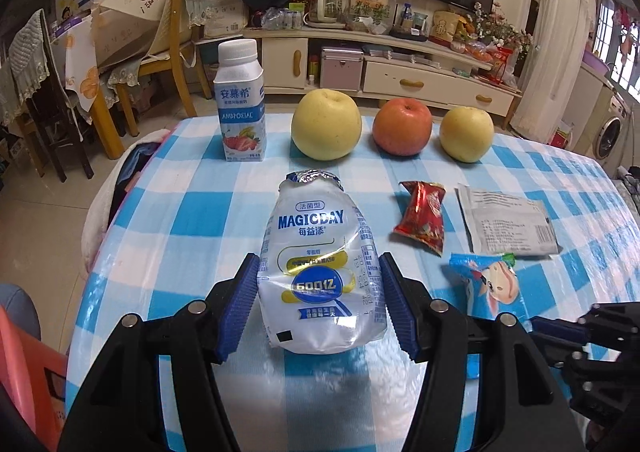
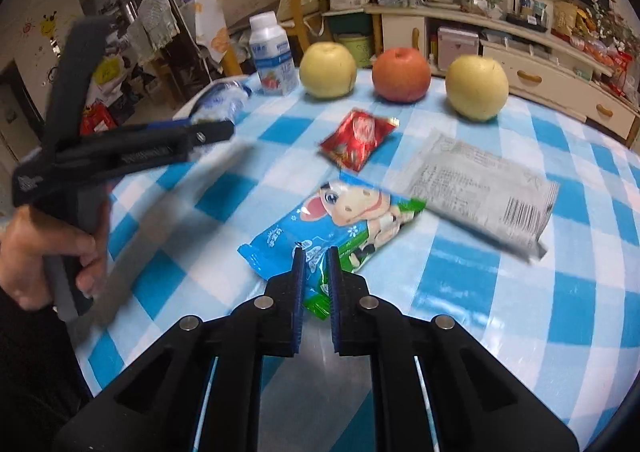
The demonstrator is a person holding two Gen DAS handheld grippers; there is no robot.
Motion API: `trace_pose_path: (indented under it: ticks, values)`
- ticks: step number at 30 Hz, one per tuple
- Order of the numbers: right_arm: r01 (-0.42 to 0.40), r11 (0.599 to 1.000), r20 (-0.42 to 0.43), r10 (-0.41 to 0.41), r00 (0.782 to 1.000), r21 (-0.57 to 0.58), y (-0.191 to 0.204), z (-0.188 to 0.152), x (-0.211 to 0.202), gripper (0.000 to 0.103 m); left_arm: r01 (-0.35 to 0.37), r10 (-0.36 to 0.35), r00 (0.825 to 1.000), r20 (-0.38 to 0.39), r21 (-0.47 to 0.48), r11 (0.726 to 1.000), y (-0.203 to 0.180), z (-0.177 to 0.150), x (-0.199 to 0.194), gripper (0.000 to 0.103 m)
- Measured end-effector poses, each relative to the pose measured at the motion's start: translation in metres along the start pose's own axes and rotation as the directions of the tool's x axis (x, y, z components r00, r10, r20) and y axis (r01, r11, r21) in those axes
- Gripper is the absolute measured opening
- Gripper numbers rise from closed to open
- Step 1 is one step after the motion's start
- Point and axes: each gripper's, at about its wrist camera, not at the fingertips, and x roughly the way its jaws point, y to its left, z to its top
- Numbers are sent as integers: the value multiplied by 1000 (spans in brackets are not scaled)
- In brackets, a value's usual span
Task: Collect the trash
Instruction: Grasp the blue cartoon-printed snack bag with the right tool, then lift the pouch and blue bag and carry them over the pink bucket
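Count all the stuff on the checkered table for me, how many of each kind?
Apples: 3, two yellow, one red
Upright yogurt bottle: 1
Crushed MAGICDAY bottle: 1
Wrappers: 3, red, grey, blue cartoon
Total: 8

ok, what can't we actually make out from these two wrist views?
- Left wrist: the blue cartoon wrapper has its near end hidden behind the left tongs arm.
- Left wrist: right tongs only partly in frame; grip unreadable there.
- Right wrist: the crushed MAGICDAY bottle is mostly hidden by the left tongs body, blurred.
- Right wrist: grey printed packet text is motion-blurred.
- Neither view shows any trash bin.
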Motion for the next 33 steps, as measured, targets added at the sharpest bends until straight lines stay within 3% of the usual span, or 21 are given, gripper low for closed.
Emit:
trace_pose_path:
  ticks: [2,3,4,5,10,12,17,18,19,20,21,28,33]
  values:
    - [15,998,0,-15,1000,59,-6,-2,6,40,3,-3,1000,4,-1,1000,3,-2,-4,61]
    - [32,994,12,-34,999,100,-11,-2,6,76,-1,1,1000,7,0,1000,4,-2,-4,61]
    - [62,988,33,-67,997,139,-13,-2,5,87,-5,5,1000,10,0,1000,6,-2,-5,61]
    - [84,981,41,-92,995,176,-15,-2,6,92,-6,6,1000,11,-1,1000,7,-2,-4,61]
    - [131,936,-3,-137,991,326,-14,6,29,96,2,-2,1000,13,-2,1000,9,0,-2,61]
    - [179,932,-4,-187,982,315,-6,11,39,99,4,-4,1000,18,0,1000,8,0,-3,61]
    - [292,941,-26,-292,956,174,19,21,65,98,-1,1,1000,20,-12,1000,18,-1,-3,61]
    - [309,939,-29,-308,951,149,21,21,65,91,2,-1,1000,18,-20,1000,22,-1,-2,61]
    - [337,934,-23,-337,941,121,22,21,64,63,4,-4,1000,19,-27,1000,24,-1,-3,61]
    - [320,942,-11,-321,947,99,22,21,61,49,7,-6,1000,21,-32,999,27,-1,-4,61]
    - [315,945,-18,-315,949,91,21,21,59,41,9,-8,1000,24,-35,999,29,-1,-5,61]
    - [290,954,1,-291,957,80,20,14,45,35,27,-25,998,56,-35,999,34,-3,-19,61]
    - [288,956,58,-291,955,60,33,11,10,35,32,-30,994,108,-18,999,33,-6,-40,61]
